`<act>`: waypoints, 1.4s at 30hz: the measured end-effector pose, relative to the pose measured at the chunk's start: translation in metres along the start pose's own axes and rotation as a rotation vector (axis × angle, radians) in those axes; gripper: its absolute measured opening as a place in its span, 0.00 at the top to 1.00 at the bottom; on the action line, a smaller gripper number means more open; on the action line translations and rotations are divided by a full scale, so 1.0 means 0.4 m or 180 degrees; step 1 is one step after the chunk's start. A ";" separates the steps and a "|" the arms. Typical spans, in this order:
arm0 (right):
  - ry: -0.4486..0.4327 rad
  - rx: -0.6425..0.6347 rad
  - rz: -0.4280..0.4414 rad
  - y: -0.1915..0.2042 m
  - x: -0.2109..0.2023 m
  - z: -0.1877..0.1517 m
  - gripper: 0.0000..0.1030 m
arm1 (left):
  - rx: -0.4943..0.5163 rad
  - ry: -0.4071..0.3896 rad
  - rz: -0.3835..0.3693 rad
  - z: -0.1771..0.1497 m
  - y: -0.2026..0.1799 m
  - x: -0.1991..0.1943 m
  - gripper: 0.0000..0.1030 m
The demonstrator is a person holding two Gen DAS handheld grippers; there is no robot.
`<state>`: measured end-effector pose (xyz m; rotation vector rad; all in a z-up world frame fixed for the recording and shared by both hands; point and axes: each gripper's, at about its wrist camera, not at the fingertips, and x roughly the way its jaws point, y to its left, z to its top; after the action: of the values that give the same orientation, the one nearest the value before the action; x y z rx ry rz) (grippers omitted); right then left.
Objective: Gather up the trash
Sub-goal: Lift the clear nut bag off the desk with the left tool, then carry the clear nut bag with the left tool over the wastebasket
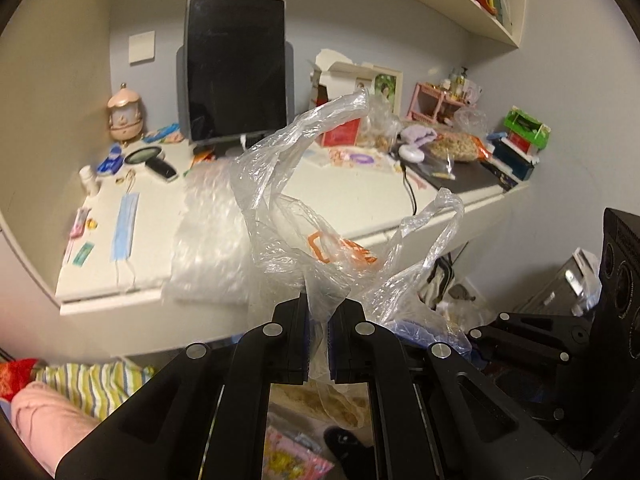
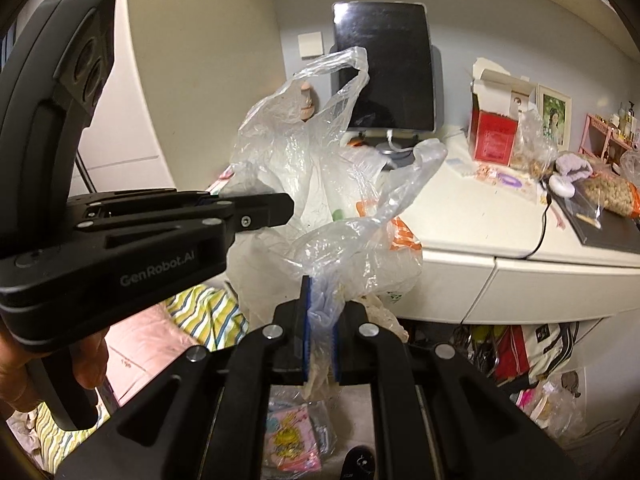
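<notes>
**Both claws pinching one clear bag in front of the table**

The left claw [image 1: 319,320] is squeezing nearly closed on a fold of the clear plastic bag [image 1: 280,216], and the right claw [image 2: 320,320] is doing the same on another gathered part of it [image 2: 320,200]. The bag is hanging in the air between the two, in front of the white table [image 1: 352,196], its two handle loops standing up. It is printed with orange marks, and a few pale and green bits are showing through the film in the right view (what they are I cannot tell).

On the table, a torn-open white box [image 2: 500,80] is standing by the wall, a red box [image 2: 490,138] touching its front. Just beside these a clear bag of brownish snacks [image 2: 532,152] is sitting, and further right an orange-edged packet of nuts [image 2: 608,194] is lying partly on a black pad [image 2: 612,230]. A dark monitor [image 1: 236,72] is standing upright at the back. A blue face mask [image 1: 125,226] is lying flat near the left edge.
</notes>
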<state>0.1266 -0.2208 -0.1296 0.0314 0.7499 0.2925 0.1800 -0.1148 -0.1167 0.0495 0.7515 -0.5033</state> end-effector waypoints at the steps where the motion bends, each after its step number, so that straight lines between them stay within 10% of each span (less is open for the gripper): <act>1: 0.0015 -0.0001 0.0000 0.009 0.000 -0.008 0.91 | 0.0018 0.0017 0.0007 -0.015 0.005 -0.007 0.95; 21: 0.0739 -0.0242 0.0412 0.147 0.147 -0.216 0.91 | -0.0316 0.0538 0.0299 -0.315 0.126 0.029 0.95; 42: 0.1909 -0.0711 0.0959 0.161 0.447 -0.616 0.91 | -0.1232 0.1496 0.0619 -0.829 0.197 0.265 0.95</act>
<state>0.0679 -0.1289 -0.4212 -0.1631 1.3061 0.6890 0.0687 -0.0169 -0.4415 -0.1235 1.2805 -0.1510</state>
